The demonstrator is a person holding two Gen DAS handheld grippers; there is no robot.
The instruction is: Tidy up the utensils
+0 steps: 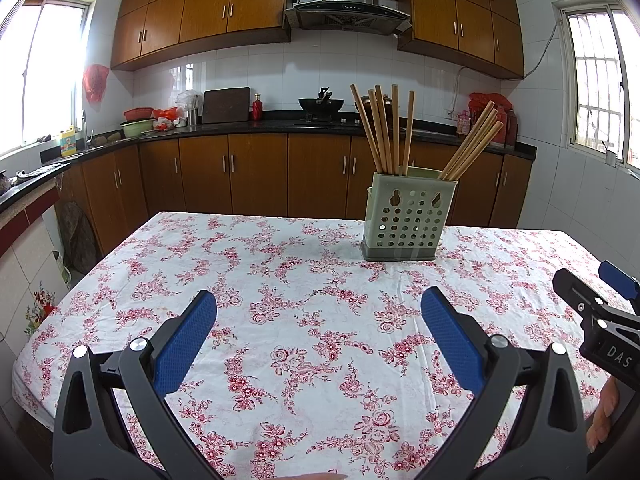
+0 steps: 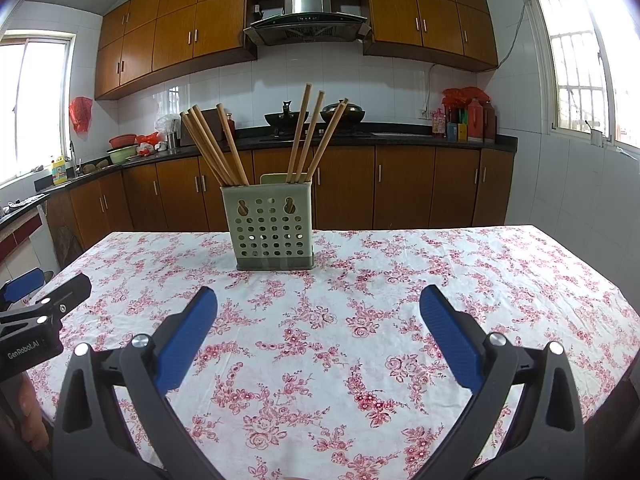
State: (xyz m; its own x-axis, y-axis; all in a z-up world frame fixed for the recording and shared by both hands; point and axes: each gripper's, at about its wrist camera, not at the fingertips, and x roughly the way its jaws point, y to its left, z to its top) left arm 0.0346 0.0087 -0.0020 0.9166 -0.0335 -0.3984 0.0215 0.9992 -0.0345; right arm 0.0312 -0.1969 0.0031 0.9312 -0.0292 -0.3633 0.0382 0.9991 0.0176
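Both hand-held grippers, left (image 1: 319, 312) and right (image 2: 319, 310), are hovering spread over the counter (image 2: 440, 280); chopsticks (image 2: 224, 148) are standing in the far holder (image 2: 272, 226)

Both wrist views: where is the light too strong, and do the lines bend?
Left wrist view: the left window is blown out white; upper cabinets curve from fisheye distortion. Right wrist view: both windows glare, the right window less; the chopstick holder stays sharp.
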